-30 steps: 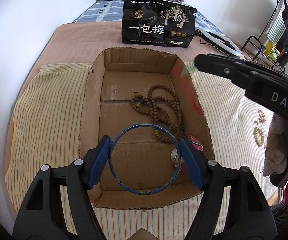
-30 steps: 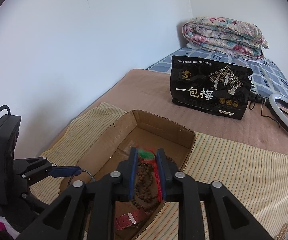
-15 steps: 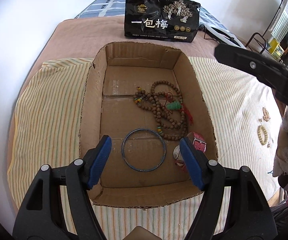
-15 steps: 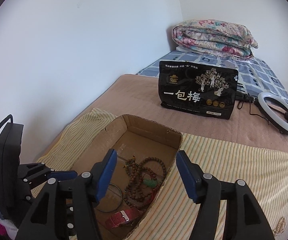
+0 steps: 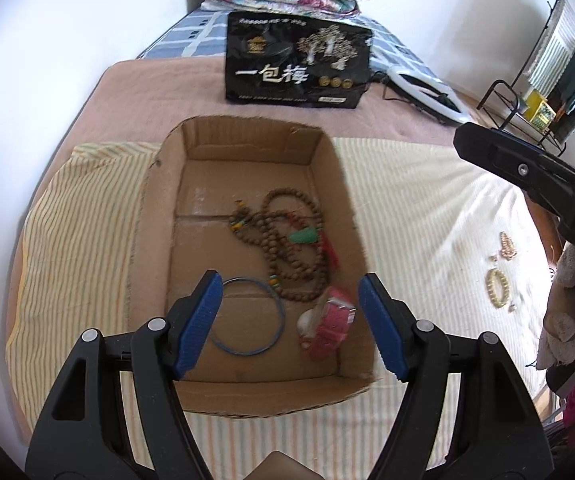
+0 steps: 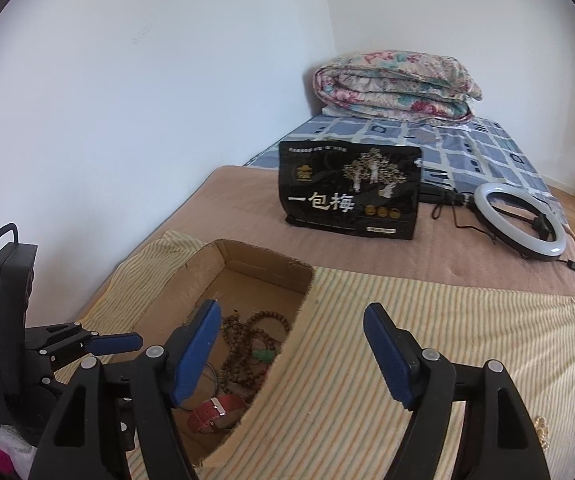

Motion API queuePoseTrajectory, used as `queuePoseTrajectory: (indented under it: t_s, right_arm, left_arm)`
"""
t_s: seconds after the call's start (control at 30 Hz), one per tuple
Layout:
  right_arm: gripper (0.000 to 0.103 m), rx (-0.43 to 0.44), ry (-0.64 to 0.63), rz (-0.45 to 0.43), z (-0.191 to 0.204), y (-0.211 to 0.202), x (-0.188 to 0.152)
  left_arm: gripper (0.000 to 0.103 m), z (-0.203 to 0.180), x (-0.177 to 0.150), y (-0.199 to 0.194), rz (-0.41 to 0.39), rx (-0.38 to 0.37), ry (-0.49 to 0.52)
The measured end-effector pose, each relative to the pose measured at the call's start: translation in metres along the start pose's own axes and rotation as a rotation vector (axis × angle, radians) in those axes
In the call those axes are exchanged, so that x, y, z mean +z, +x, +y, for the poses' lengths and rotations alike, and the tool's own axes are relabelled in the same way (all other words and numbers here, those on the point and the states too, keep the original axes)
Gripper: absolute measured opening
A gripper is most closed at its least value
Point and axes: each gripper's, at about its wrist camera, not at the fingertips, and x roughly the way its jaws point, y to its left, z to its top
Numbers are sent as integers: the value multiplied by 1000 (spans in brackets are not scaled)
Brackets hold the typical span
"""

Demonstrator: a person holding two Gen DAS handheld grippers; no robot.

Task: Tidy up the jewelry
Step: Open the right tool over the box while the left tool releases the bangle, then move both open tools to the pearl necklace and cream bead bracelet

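An open cardboard box (image 5: 159,220) lies on the striped cloth. Inside it lie a blue bangle (image 5: 277,330), a brown bead necklace (image 5: 287,240) with a green pendant (image 5: 305,236), and a red-strap watch (image 5: 329,322). My left gripper (image 5: 289,324) is open and empty above the box's near end. My right gripper (image 6: 293,354) is open and empty above the box's right wall (image 6: 287,344); the beads (image 6: 243,344) and watch (image 6: 217,410) show below it. A pearl bracelet (image 5: 497,288) and a gold piece (image 5: 507,246) lie on the cloth at right.
A black snack bag (image 5: 297,66) stands behind the box. A white ring light (image 6: 519,220) with its cable lies beyond it on the right. A folded floral quilt (image 6: 395,88) sits by the wall. A metal rack (image 5: 527,100) stands past the bed's right edge.
The left gripper let go of the blue bangle, which now lies in the box, and drew back. The right gripper opened, dropped the green pendant onto the beads, and moved right.
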Motion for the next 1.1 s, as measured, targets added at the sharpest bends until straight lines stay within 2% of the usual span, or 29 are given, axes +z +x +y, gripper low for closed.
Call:
queuePoseTrajectory:
  t_s: [0.17,0.33,0.6,0.83,1.0,1.1]
  right_arm:
    - [89,-33,44,-28,-26,-24,-2]
    - [101,-103,75,-73,-54,-50,-9]
    - [103,-217,106,-135,-97,-95,-23]
    - [103,-292,206,-172,-155,-128,-41]
    - [103,-358,232,-144,-200,-149,-55]
    - [103,-363,267,-112,-226,-155,-67]
  left_arm:
    - [73,-29,2,2,-15,-8,52]
    - [73,-59,3,7,-13,-27,101]
    - [73,-112,4,17,-34,-70,174]
    - [73,-158,-3,29,-34,-147,250]
    - [73,-185,-9,39,-13,-173,297]
    - [73,-198,-11,47,10,-197,302]
